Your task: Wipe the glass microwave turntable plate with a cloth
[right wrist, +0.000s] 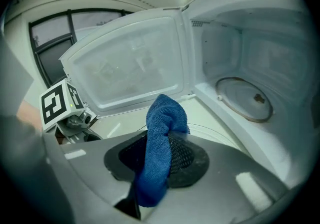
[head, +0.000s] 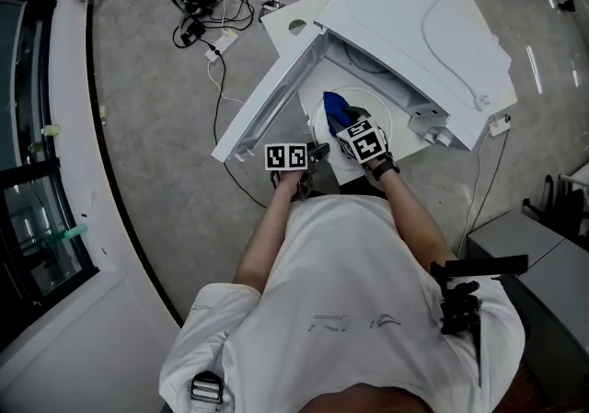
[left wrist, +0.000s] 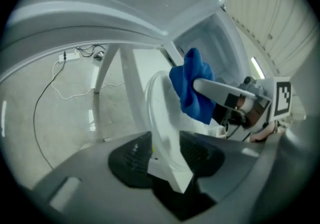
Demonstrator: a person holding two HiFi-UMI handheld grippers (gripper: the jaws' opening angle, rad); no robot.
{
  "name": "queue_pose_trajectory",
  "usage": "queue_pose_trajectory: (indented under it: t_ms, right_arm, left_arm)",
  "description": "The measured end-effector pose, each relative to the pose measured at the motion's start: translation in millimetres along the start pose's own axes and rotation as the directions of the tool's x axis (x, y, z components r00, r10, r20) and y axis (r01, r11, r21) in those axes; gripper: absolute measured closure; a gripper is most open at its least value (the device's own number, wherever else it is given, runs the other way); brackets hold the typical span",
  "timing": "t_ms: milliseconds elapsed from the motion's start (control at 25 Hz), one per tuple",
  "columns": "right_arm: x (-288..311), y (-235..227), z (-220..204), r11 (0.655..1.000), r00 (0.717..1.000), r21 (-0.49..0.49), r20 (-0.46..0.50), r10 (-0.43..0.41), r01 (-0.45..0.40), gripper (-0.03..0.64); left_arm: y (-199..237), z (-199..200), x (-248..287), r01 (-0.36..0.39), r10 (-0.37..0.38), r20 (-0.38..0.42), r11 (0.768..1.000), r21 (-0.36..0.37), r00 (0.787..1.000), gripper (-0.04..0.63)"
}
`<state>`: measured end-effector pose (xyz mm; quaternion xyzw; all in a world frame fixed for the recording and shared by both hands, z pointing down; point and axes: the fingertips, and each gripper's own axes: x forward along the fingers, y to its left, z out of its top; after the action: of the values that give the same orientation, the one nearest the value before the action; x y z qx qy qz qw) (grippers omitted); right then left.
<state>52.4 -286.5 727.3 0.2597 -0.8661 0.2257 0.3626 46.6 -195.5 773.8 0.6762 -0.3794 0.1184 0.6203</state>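
Observation:
The glass turntable plate stands on edge in front of the open microwave. My left gripper is shut on its lower rim, one dark pad on each side. The right gripper is shut on a blue cloth, whose bunched end sticks out past the pads. In the left gripper view the blue cloth lies against the plate's face. From above, the cloth covers part of the plate, with the left gripper and the right gripper close together.
The microwave door hangs open to the left. Inside the cavity lies the bare turntable ring. The microwave stands on a white table. Cables and a power strip lie on the floor. A grey cabinet stands at the right.

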Motion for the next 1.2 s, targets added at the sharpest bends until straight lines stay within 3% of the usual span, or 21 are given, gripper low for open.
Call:
queue_pose_trajectory:
  t_ms: [80,160,280,360,600,720,960,1200]
  right_arm:
    - [19,15,5,0.995,0.998,-0.08,-0.035,0.054,-0.057,0.522]
    - [35,29,9,0.972,0.994,-0.221,-0.085,0.068,-0.086,0.523]
    - [55,37,8,0.887,0.992,-0.452,-0.114,0.045,-0.092,0.523]
    - [59,25,9,0.844,0.997,-0.535,-0.074,0.008,-0.047,0.522]
    - [36,-51,7,0.884,0.979,-0.437,-0.035,-0.2,0.165,0.52]
    - [16,-77,-5,0.899,0.965,-0.377,-0.045,-0.26,0.224,0.52]
    - [-30,-94,-53,0.917,0.938,-0.286,-0.124,-0.323,0.278,0.526]
    - [-72,-73,-108,0.944,0.935,-0.221,-0.204,-0.29,0.244,0.517]
  left_arm:
    - [9,2,0,-0.008,0.011,0.052,0.999,-0.054,0.999,0.5]
    - [12,4,0,0.003,0.005,0.085,0.996,-0.092,0.996,0.514]
    - [16,6,1,0.006,0.011,0.118,0.99,-0.141,0.993,0.522]
    - [17,8,-1,0.004,0.02,0.146,0.986,-0.167,0.989,0.531]
    - [21,12,-5,-0.002,0.042,0.189,0.979,-0.204,0.981,0.54]
    - [20,14,-6,-0.029,0.063,0.189,0.984,-0.177,0.98,0.54]
    - [21,19,-8,-0.047,0.084,0.2,0.983,-0.179,0.976,0.54]
    - [22,23,-7,-0.043,0.081,0.214,0.983,-0.176,0.974,0.54]
